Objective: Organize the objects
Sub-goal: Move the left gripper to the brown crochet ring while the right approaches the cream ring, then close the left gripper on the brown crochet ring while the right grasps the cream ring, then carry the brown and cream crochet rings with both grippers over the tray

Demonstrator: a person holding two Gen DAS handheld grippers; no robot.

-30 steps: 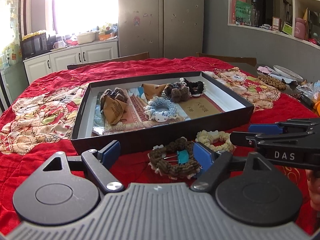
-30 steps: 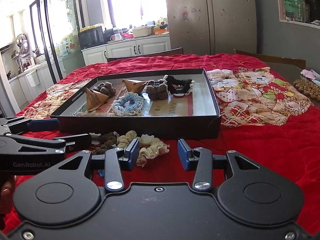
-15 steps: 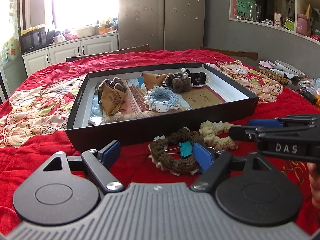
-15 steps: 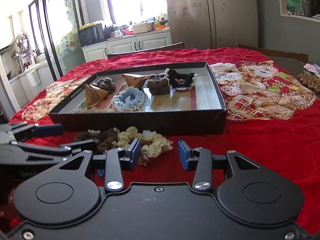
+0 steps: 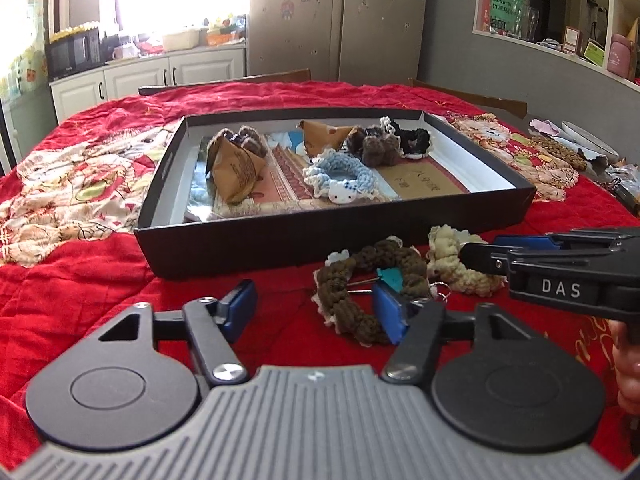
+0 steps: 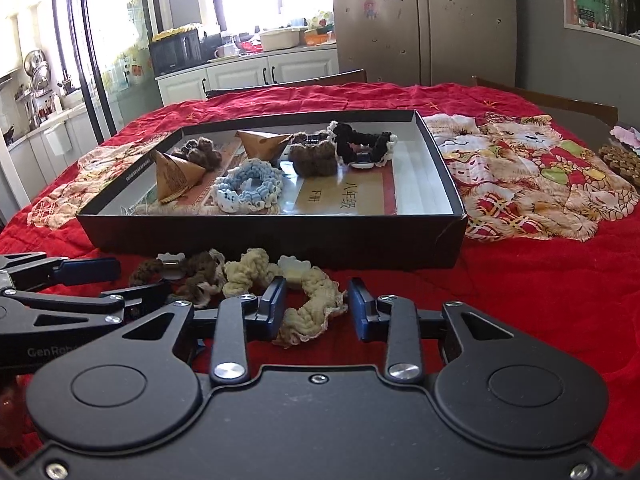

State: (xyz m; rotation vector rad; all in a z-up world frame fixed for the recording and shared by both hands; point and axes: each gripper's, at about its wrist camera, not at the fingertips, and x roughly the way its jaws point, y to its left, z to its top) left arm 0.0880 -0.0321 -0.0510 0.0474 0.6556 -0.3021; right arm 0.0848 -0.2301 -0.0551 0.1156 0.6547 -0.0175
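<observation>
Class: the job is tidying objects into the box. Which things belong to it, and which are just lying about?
Job: black box, brown scrunchie, cream scrunchie, left gripper, right gripper.
Lying about: microwave, fridge, wooden bead mat.

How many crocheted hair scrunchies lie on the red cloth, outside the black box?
2. A dark brown scrunchie lies before the left gripper; a cream scrunchie lies between the right gripper's open jaws. Others may be hidden behind the grippers.
</observation>
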